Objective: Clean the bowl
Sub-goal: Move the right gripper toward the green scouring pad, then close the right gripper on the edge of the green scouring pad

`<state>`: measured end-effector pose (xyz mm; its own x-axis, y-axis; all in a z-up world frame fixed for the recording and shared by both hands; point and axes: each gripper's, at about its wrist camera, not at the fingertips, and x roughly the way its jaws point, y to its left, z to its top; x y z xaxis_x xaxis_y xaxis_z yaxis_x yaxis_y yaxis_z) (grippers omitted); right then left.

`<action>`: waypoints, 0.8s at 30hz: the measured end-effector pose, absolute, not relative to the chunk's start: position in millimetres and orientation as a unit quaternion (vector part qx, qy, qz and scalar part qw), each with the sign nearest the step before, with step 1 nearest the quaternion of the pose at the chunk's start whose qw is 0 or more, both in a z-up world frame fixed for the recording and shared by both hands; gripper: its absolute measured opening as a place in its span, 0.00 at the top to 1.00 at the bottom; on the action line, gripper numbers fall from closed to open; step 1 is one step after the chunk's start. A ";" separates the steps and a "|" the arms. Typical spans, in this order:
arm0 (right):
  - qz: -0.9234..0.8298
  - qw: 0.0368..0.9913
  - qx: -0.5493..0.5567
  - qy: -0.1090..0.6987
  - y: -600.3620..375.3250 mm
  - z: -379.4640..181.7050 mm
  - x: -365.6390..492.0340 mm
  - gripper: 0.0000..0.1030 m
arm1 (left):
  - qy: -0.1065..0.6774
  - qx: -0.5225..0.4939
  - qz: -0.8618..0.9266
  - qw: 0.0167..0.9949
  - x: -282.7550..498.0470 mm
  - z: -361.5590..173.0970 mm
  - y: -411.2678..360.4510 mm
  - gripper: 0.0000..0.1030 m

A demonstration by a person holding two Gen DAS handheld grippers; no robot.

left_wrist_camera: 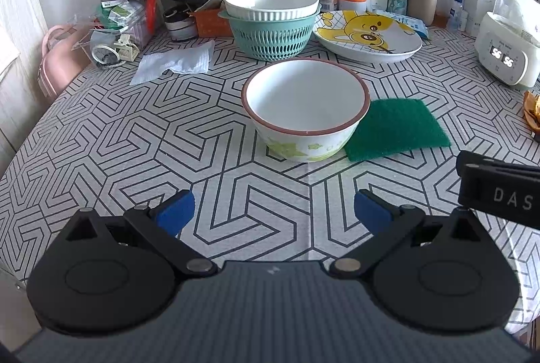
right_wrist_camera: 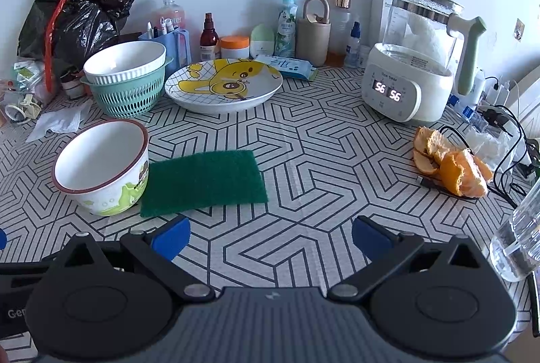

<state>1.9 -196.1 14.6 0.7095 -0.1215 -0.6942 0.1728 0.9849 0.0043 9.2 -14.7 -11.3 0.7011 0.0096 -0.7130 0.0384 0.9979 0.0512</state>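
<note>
While both grippers' fingers (left_wrist_camera: 175, 211) gape, empty bowl (left_wrist_camera: 305, 99) touching scouring pad (left_wrist_camera: 396, 128), ribbed dish (left_wrist_camera: 270, 3) nested in colander (left_wrist_camera: 271, 37).

We read "56" twice, side by side, on the lit display of the white kettle base (right_wrist_camera: 401, 91) at far right. White letters "DAS" stand on the black gripper body (left_wrist_camera: 503, 194) at the near right edge of the left wrist view. The bottle labels are too small to read.
</note>
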 end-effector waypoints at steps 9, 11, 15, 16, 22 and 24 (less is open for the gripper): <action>-0.074 0.924 0.028 0.374 -193.4 9.7 4.6 0.00 | 0.391 0.037 -0.006 0.920 8.4 -13.2 -14.4 0.00; -0.069 0.924 0.029 0.375 -193.8 7.0 6.1 0.00 | 0.392 0.041 -0.005 0.919 9.1 -14.8 -14.4 0.00; -0.057 0.924 0.023 0.378 -205.4 14.4 23.6 0.00 | 0.390 0.042 -0.002 0.920 8.7 -14.3 -9.9 0.00; -0.055 0.924 0.024 0.378 -209.9 17.3 30.3 0.00 | 0.388 0.042 0.000 0.921 8.5 -13.6 -8.3 0.00; 0.009 0.906 0.011 0.423 -211.9 19.4 76.0 0.02 | 0.382 0.035 0.009 0.923 10.4 -11.6 -0.1 0.00; 0.022 0.900 0.006 0.435 -206.5 17.1 86.2 0.02 | 0.383 0.034 0.012 0.923 12.4 -12.6 1.6 0.00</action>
<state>86.2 -206.5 17.1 0.6209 0.0454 -0.7826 -0.0348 0.9989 0.0304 12.4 1.6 -12.6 0.7056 0.0481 -0.7070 0.0038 0.9974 0.0717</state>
